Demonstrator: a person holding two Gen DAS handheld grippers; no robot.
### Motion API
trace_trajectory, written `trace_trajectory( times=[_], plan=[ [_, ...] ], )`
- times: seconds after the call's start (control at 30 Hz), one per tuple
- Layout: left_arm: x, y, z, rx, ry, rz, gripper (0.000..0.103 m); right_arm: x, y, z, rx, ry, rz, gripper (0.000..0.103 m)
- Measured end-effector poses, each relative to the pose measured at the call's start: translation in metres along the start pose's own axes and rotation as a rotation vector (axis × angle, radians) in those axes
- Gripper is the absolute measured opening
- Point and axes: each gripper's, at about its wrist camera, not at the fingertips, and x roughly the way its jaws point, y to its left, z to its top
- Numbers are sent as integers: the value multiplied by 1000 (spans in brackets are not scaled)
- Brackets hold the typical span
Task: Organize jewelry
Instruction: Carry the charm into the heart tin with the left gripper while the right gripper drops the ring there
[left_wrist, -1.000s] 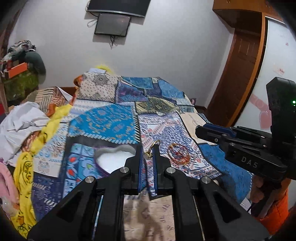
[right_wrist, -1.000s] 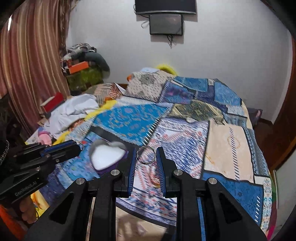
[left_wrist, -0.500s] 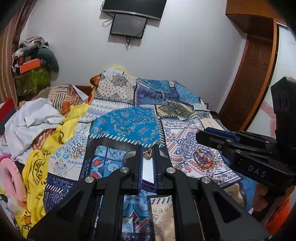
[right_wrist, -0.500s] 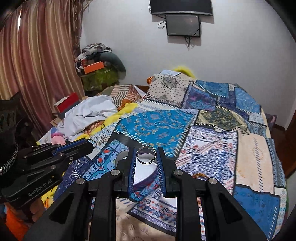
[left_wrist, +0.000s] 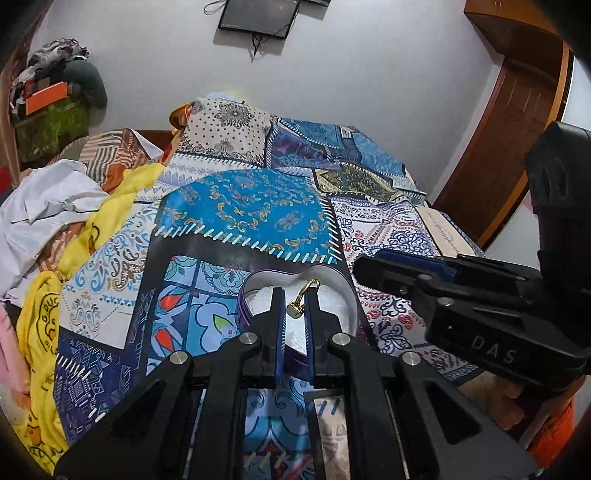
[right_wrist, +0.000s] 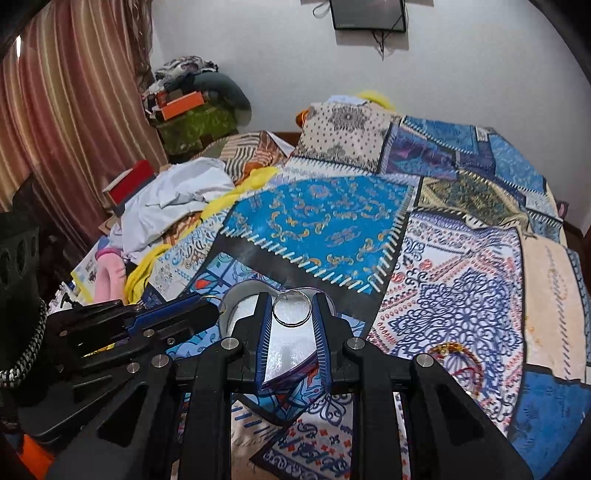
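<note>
A heart-shaped purple jewelry box with white lining lies open on the patchwork bedspread; it also shows in the right wrist view. My left gripper is shut on a small gold ring and holds it over the box. My right gripper is shut on a silver ring, also above the box. The right gripper's body shows at the right of the left wrist view, and the left gripper's body at the left of the right wrist view. Gold and red bangles lie on the bedspread to the right.
The patchwork bedspread covers the bed. White and yellow clothes are piled along its left side, with a pink item. A striped curtain hangs at left, a wooden door at right.
Both grippers have come forward and lower over the bed, and the heart box now lies directly under their fingertips. Each still holds its ring.
</note>
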Motion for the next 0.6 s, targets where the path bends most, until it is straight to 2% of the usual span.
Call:
trace_trajectory(
  times=[0.6],
  plan=[
    [16,2,1,2,38,-5,8,29,-5,-4,14,87,17,20]
  ],
)
